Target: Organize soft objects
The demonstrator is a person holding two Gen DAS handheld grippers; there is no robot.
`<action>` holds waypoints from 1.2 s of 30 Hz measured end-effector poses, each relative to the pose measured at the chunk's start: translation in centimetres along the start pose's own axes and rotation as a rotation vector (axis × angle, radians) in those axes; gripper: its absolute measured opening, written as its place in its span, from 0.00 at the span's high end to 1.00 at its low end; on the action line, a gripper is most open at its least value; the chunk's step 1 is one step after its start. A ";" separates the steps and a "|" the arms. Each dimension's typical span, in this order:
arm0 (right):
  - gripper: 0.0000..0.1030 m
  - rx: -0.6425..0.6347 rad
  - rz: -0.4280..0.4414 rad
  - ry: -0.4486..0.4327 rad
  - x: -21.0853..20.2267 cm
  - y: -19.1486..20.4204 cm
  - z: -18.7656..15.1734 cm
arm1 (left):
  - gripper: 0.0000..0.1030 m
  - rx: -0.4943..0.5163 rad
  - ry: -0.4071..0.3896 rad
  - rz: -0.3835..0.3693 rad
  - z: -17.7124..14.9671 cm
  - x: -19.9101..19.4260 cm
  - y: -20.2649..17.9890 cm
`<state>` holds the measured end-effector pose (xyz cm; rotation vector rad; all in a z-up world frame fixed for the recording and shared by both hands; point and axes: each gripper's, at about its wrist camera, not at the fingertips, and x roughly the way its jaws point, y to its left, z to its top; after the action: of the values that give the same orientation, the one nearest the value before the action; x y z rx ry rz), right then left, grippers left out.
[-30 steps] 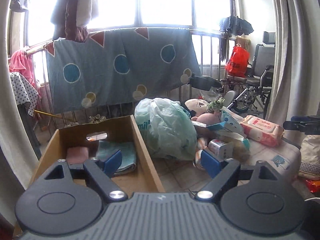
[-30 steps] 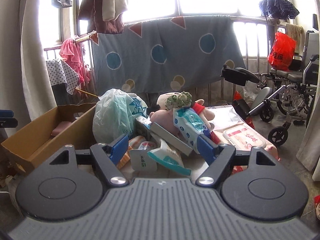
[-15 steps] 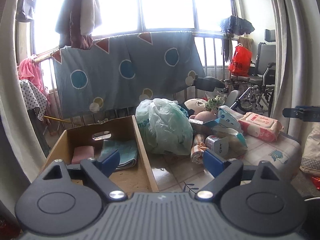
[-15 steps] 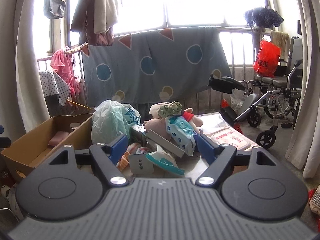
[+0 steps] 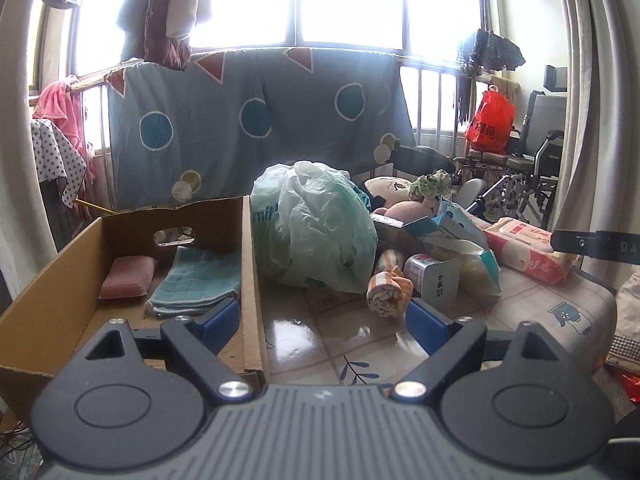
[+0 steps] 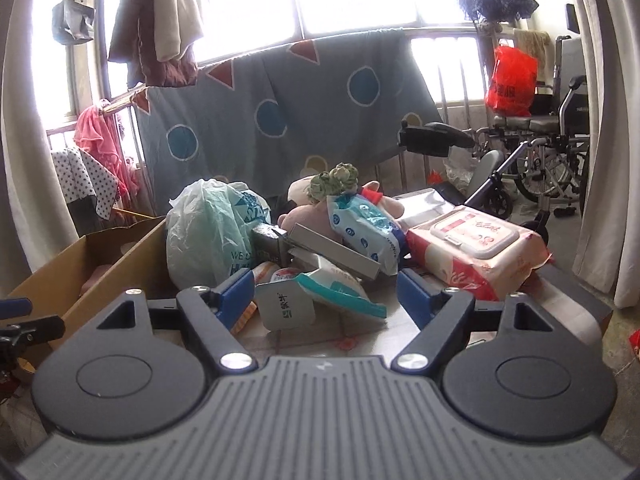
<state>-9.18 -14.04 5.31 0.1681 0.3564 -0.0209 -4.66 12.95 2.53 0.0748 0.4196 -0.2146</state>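
We see daylight pouring in from the tall, blown-out white window panes behind the scene, so everything in front is backlit and rather dull. The glossy patterned desk top carries pale glare patches. The hanging blue-grey circle-patterned sheet blocks the lower light. Fisheye bending curves the grey curtains at the edges, where dark vignetting creeps in. Focus is fairly sharp throughout.

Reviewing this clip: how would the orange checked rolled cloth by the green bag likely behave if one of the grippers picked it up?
The rolled cloth looks soft and light, so it would probably squash between the fingers. Nothing visibly ties the roll, so it may unroll and hang limp once lifted. Lying on the glossy table, it might roll or slide if nudged sideways.
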 end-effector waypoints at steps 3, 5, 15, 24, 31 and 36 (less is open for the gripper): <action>0.24 -0.055 -0.040 -0.029 0.9 1.0 -0.5 | 0.12 0.019 -0.014 0.010 -0.2 1.0 -0.3; 0.24 -0.077 -0.046 -0.048 1.4 1.4 -1.0 | 0.12 0.036 -0.023 0.020 -0.4 1.5 -0.5; 0.25 -0.100 -0.047 -0.087 4.8 0.6 -0.7 | 0.12 0.077 -0.011 -0.051 -0.9 4.1 -2.5; 0.25 -0.057 -0.089 -0.081 8.4 -0.8 -0.4 | 0.16 0.036 0.022 -0.151 1.5 11.1 -5.4; 0.25 -0.184 -0.006 -0.103 11.7 -0.5 -0.5 | 0.45 -0.053 0.146 -0.137 1.6 18.8 -5.6; 0.25 -0.089 0.037 0.006 12.4 -2.2 -0.5 | 0.45 -0.140 0.170 -0.193 1.0 20.9 -4.8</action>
<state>2.15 -16.04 0.17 0.0871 0.3595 0.0324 13.28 4.19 -5.29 -0.0864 0.6111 -0.3695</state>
